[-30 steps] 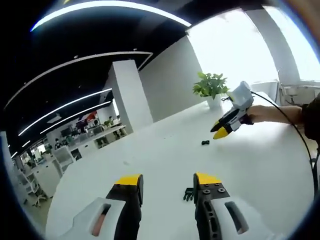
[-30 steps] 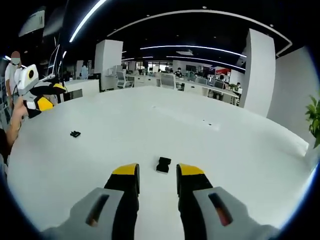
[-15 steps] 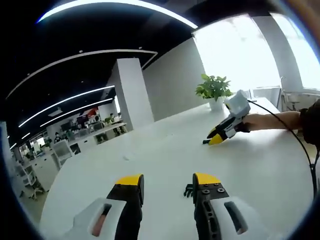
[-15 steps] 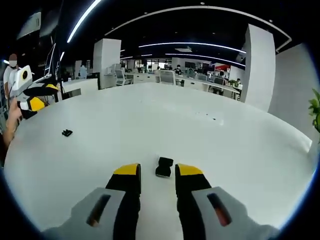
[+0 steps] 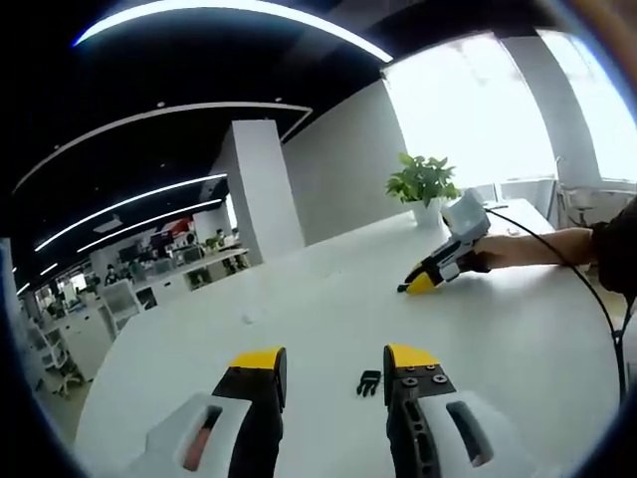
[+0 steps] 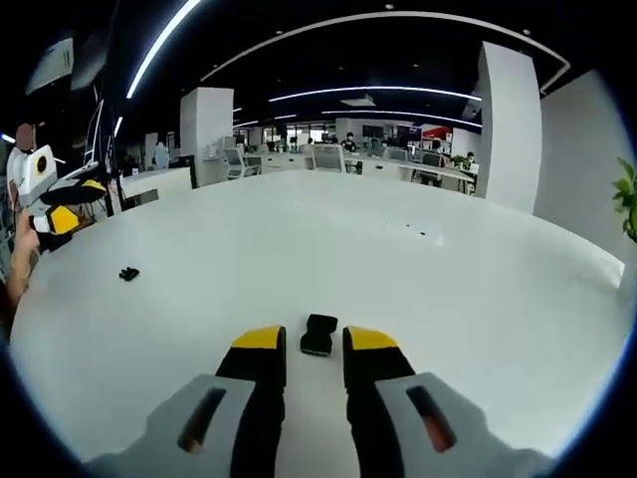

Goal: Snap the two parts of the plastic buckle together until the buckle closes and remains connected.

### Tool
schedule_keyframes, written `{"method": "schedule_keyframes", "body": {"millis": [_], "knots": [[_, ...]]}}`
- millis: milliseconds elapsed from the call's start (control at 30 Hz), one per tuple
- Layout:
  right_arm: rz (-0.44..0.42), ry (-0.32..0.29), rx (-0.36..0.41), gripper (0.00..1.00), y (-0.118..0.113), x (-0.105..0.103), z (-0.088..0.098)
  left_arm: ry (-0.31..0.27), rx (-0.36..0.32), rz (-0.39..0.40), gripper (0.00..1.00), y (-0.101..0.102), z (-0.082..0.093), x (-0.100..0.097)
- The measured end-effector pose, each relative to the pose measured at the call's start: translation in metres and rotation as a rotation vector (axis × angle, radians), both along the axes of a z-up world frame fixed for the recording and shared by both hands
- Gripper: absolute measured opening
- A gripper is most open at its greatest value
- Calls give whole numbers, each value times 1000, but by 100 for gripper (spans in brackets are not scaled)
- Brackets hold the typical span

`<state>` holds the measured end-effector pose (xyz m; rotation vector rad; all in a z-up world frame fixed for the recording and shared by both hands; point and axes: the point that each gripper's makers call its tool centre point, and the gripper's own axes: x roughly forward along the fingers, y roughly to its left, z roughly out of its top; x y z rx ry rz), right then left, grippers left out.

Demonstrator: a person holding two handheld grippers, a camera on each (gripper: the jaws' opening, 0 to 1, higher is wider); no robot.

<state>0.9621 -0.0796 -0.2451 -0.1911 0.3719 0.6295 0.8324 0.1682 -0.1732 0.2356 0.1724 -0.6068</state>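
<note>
Left claw (image 5: 326,360) low over white bench (image 5: 518,329), jaws apart, nothing between them. Pronged buckle part (image 5: 369,380) black, small, flat on bench just ahead of left claw's right jaw, touching or nearly so.

Right claw (image 6: 315,342) low over bench, jaws parted, narrow gap. Socket buckle part (image 6: 318,335) black, blocky, on bench just ahead between jaw tips, not gripped.

Right claw in left gripper view held by hand (image 5: 490,255), tips down at bench, plant (image 5: 422,183) behind. No writing readable.
</note>
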Motion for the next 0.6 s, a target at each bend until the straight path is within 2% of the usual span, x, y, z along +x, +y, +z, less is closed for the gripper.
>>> {"method": "schedule_keyframes", "body": {"millis": [600], "knots": [[7,14,16,16,0,1,-3,-11,-13,-3,39,-2,2,-3]]}}
